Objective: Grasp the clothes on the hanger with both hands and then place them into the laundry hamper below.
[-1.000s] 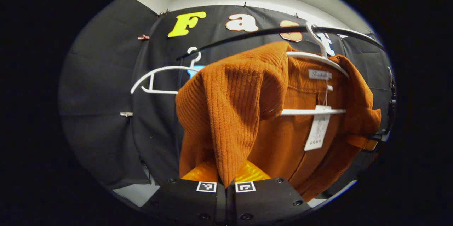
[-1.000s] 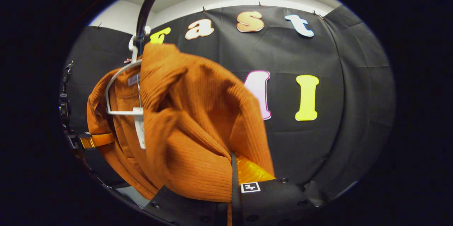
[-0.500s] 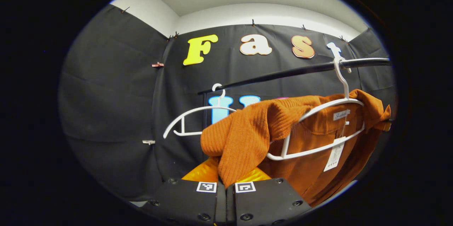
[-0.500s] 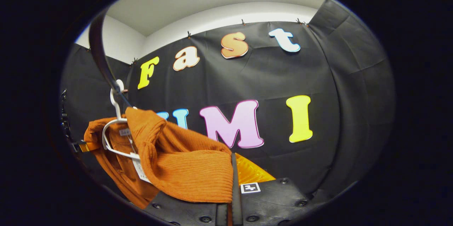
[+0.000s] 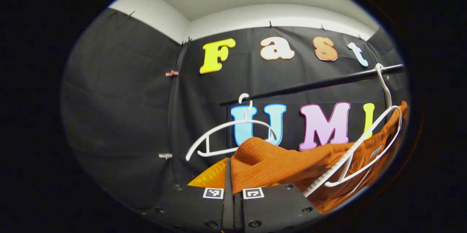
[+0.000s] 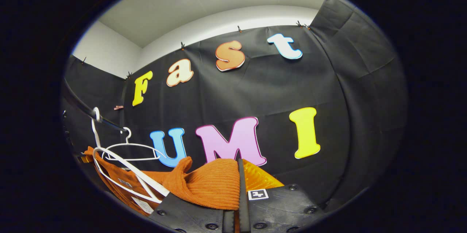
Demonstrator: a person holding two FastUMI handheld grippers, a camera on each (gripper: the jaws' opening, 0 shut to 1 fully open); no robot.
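An orange ribbed garment [image 5: 281, 162] stretches from my left gripper [image 5: 230, 176] to a white hanger [image 5: 368, 142] at the right, which hangs tilted from a black rod [image 5: 313, 84]. The left gripper is shut on a fold of the knit. In the right gripper view, my right gripper [image 6: 240, 176] is shut on another fold of the garment [image 6: 213, 183]. The cloth runs left from there to the white hanger [image 6: 126, 169], whose front arm lies bare over the fabric. The hamper is out of sight.
An empty white hanger [image 5: 233, 131] hangs on the rod to the left of the garment's hanger; it also appears as the empty hanger [image 6: 135, 148] in the right gripper view. The rod [image 6: 84, 108] runs across the booth above the clothes.
Both grippers have dropped and drawn back with the garment held, so the cloth has slid off the hanger's shoulders and sunk low. The hanger has tilted on the rod.
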